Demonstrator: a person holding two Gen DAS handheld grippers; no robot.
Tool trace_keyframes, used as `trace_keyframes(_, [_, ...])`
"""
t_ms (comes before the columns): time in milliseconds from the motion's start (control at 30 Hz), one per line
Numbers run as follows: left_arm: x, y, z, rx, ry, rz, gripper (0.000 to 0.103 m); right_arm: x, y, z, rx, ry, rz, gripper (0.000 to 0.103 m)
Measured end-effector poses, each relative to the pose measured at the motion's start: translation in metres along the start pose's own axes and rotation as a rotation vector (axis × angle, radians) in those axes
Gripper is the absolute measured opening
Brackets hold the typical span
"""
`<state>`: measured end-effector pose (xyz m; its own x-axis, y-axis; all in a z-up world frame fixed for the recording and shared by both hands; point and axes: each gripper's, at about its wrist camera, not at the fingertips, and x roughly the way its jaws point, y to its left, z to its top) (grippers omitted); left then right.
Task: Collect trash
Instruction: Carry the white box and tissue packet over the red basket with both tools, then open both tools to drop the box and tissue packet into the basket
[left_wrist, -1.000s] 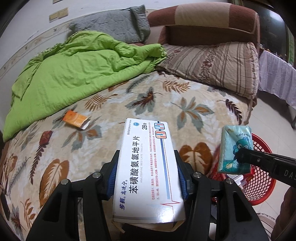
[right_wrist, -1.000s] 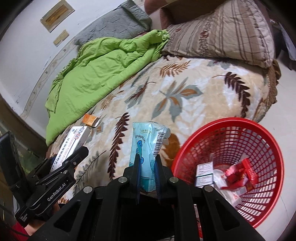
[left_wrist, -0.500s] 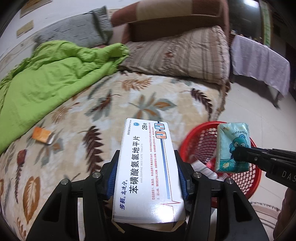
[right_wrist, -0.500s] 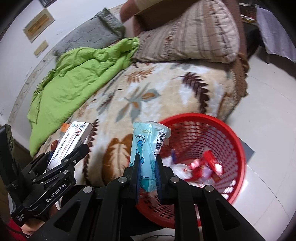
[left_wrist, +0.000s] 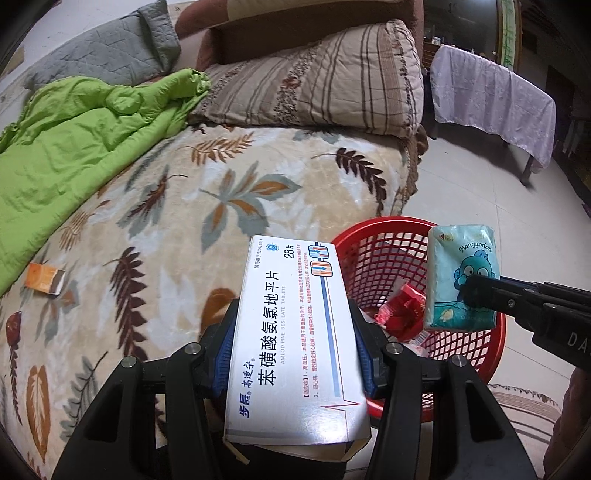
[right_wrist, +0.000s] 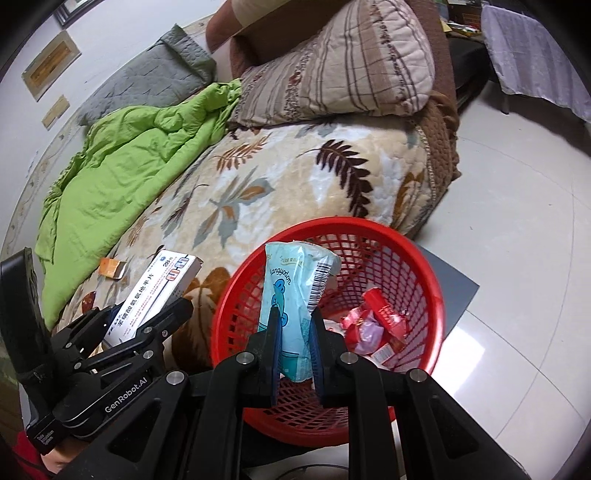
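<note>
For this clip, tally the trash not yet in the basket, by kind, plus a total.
White medicine box, held in the left tool: 1
Blue tissue pack, held in the right tool over the red basket: 1
Small orange box, lying on the bed: 1
Total: 3

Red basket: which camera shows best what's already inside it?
The right wrist view. It looks down into the red basket, showing the full rim and the red wrappers on its floor. In the left wrist view the medicine box and tissue pack cover much of it.
</note>
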<state>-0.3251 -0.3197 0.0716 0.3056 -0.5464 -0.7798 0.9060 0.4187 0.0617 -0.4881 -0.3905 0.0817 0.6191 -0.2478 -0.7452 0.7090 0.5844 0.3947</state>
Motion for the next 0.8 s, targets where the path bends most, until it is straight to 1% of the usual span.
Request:
trace_keyframes(167, [0.006,-0.007,0.003,0.015,0.013,-0.042,0.052,-0.001,-0.007,0.0,0.016,-0.002,-0.025,0.016])
trace_keyframes(433, [0.015,-0.018,0.005,0.043,0.049,-0.146,0.052,0.002,-0.017,0.0,0.038,0.006,-0.075,0.016])
trace_keyframes(567, [0.019,-0.022,0.005,0.046,0.065,-0.182,0.052,0.002,-0.021,0.0,0.046,0.01,-0.092,0.016])
trace_keyframes(800, [0.024,-0.02,0.005,0.02,0.082,-0.195,0.052,0.004,-0.024,0.001,0.052,0.013,-0.101,0.016])
